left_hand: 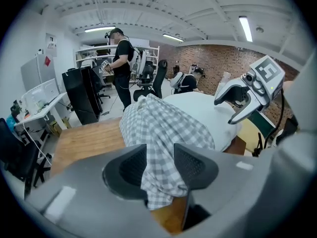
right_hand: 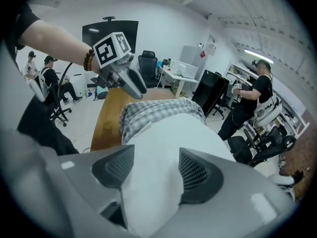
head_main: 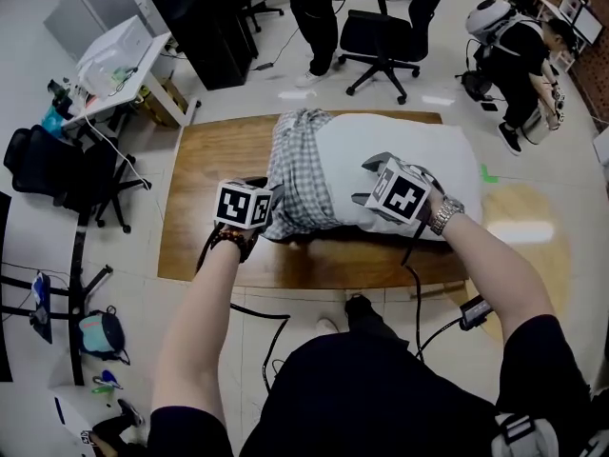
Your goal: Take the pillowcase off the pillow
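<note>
A white pillow [head_main: 400, 146] lies on a wooden table [head_main: 214, 160]. A grey-and-white checked pillowcase [head_main: 297, 174] is bunched over its left end, and most of the pillow is bare. My left gripper [head_main: 274, 209] is at the pillowcase's near edge. In the left gripper view a hanging fold of the checked cloth [left_hand: 158, 133] fills the gap in my left gripper [left_hand: 159, 165], touching both pads. My right gripper [head_main: 367, 185] is on the pillow's near side. In the right gripper view white pillow [right_hand: 163, 148] bulges through my right gripper [right_hand: 156, 170], squeezed by the pads.
A black office chair [head_main: 381, 41] stands beyond the table, with a person [head_main: 521, 60] at the far right and another standing behind. A white desk [head_main: 124, 60] and a dark chair [head_main: 57, 174] are to the left. Cables hang off the table's near edge.
</note>
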